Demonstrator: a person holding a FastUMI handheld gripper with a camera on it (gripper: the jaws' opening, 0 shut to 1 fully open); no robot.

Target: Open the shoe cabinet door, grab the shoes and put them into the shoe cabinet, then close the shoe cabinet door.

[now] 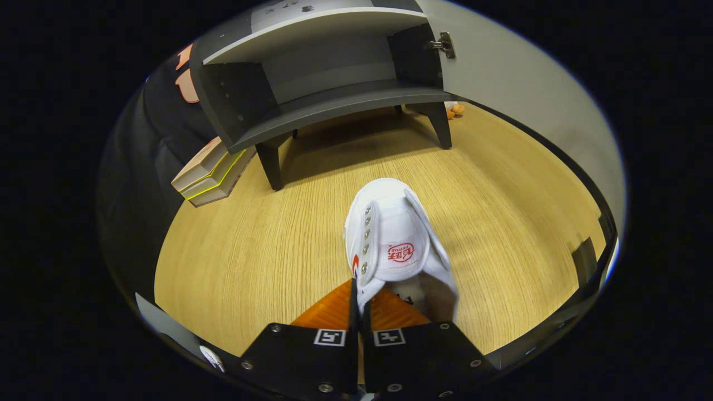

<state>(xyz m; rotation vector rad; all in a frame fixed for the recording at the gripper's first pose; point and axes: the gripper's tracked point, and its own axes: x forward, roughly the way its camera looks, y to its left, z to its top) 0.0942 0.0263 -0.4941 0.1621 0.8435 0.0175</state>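
A white canvas shoe [391, 236] with metal eyelets hangs just ahead of my fingers, toe pointing away toward the cabinet. My gripper [359, 303] is shut on the shoe's side wall near the collar, both fingers pressed together on the fabric. Beyond the shoe stands the dark grey shoe cabinet [334, 106] on short legs, raised above the wooden floor [250, 245]. Its door [518, 83] is swung open to the right, hinge [444, 44] showing. The lower shelf inside looks bare.
A stack of boxes [214, 175] leans by the cabinet's left leg. A small orange toy [455, 109] lies on the floor behind the right leg, beside the open door.
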